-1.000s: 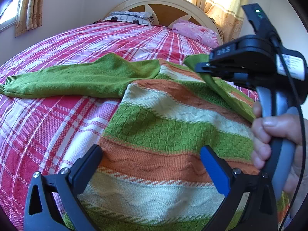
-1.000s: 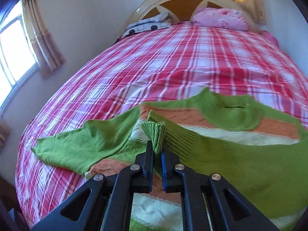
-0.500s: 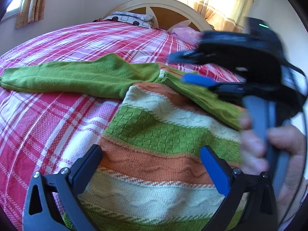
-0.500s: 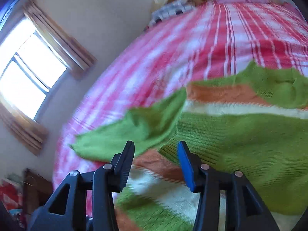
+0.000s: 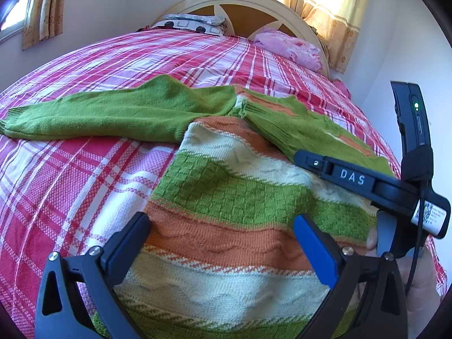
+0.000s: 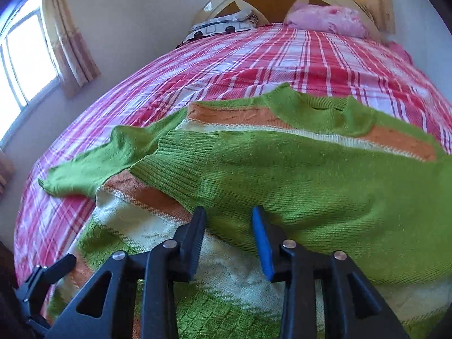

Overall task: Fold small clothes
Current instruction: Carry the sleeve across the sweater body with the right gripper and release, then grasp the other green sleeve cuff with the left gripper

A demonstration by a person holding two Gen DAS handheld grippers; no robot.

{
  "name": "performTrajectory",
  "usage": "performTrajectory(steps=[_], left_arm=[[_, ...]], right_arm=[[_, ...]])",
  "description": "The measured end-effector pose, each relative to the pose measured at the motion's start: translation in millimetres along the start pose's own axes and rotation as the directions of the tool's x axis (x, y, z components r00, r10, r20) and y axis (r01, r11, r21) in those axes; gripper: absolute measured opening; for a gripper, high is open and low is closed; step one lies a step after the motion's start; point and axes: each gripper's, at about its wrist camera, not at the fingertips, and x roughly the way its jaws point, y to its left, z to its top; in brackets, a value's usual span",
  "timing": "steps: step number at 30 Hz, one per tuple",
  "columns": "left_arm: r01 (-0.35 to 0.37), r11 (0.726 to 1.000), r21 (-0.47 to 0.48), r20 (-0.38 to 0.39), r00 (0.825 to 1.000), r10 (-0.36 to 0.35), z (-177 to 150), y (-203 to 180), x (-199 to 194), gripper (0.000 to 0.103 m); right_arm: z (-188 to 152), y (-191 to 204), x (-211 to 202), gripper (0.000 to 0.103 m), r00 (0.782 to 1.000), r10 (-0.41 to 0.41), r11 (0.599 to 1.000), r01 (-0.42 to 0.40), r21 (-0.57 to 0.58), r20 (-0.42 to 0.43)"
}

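2 tools gaping, left tool [image 5: 220, 251] and right tool [image 6: 228, 243] over striped sweater [image 5: 240, 226], plaid bedspread [image 5: 70, 169] beyond its edges

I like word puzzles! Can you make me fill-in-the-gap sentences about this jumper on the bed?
1. The sweater lies on a red and white ____ bedspread.
2. One sleeve is folded across the body; the other sleeve lies ____.
3. The right gripper fingers are ____, holding nothing.
4. The pillow is ____.

Missing words: plaid; stretched out; open; pink
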Motion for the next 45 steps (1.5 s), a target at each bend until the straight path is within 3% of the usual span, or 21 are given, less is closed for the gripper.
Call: performTrajectory(steps=[4,7,10,14,19,21,26,27,29,33,35,37,45], left_arm=[[-0.004,1.0,0.012,-0.021,1.0,0.004,2,2,-5,0.103],[-0.079,0.997,-0.019,-0.009,0.997,0.079,6,19,-20,0.103],[-0.139,0.985,-0.102,0.047,0.988,0.145,22,62,-43,0.103],[-0.258,0.925,-0.28,0.083,0.953,0.291,51,140,-64,0.103],[-0.292,0.818,-0.495,0.082,0.922,0.379,77,223,-66,0.103],[-0.312,0.793,-0.524,0.037,0.921,0.387,83,239,-54,0.101],[-0.258,0.738,-0.624,-0.023,0.949,0.313,84,277,-26,0.071],[-0.254,0.731,-0.633,-0.027,0.951,0.308,83,281,-22,0.07],[-0.246,0.738,-0.629,0.006,0.947,0.32,84,279,-22,0.066],[-0.204,0.744,-0.637,0.033,0.956,0.291,86,288,-18,0.049],[-0.192,0.753,-0.629,0.047,0.958,0.284,89,292,-16,0.028],[-0.193,0.755,-0.627,0.041,0.959,0.28,89,297,-13,0.016],[-0.237,0.794,-0.56,0.054,0.946,0.321,99,284,-14,0.009]], right_arm=[[-3,8,0,0.055,1.0,-0.001,0.999,0.001,-0.044,0.01],[-6,13,-4,0.057,1.0,-0.023,0.998,0.024,-0.066,0.015],[-6,11,-4,0.057,1.0,-0.021,0.998,0.022,-0.066,0.017],[-6,7,-5,0.057,1.0,0.004,0.999,-0.003,-0.045,0.022],[-6,6,-5,0.057,1.0,0.002,0.999,-0.001,-0.047,0.022],[-6,7,-5,0.057,1.0,-0.001,0.999,0.003,-0.05,0.022],[-6,7,-5,0.057,1.0,-0.001,0.999,0.002,-0.05,0.022],[-6,7,-5,0.057,1.0,0.0,0.999,0.002,-0.05,0.022],[-7,7,-5,0.057,1.0,0.003,0.999,-0.002,-0.047,0.023],[-7,6,-5,0.057,1.0,0.011,0.999,-0.01,-0.042,0.024],[-7,6,-4,0.057,1.0,0.016,0.999,-0.015,-0.038,0.025],[-7,5,-5,0.057,0.999,0.021,0.999,-0.02,-0.034,0.026],[-7,4,-4,0.057,0.999,0.025,0.999,-0.024,-0.032,0.027]])
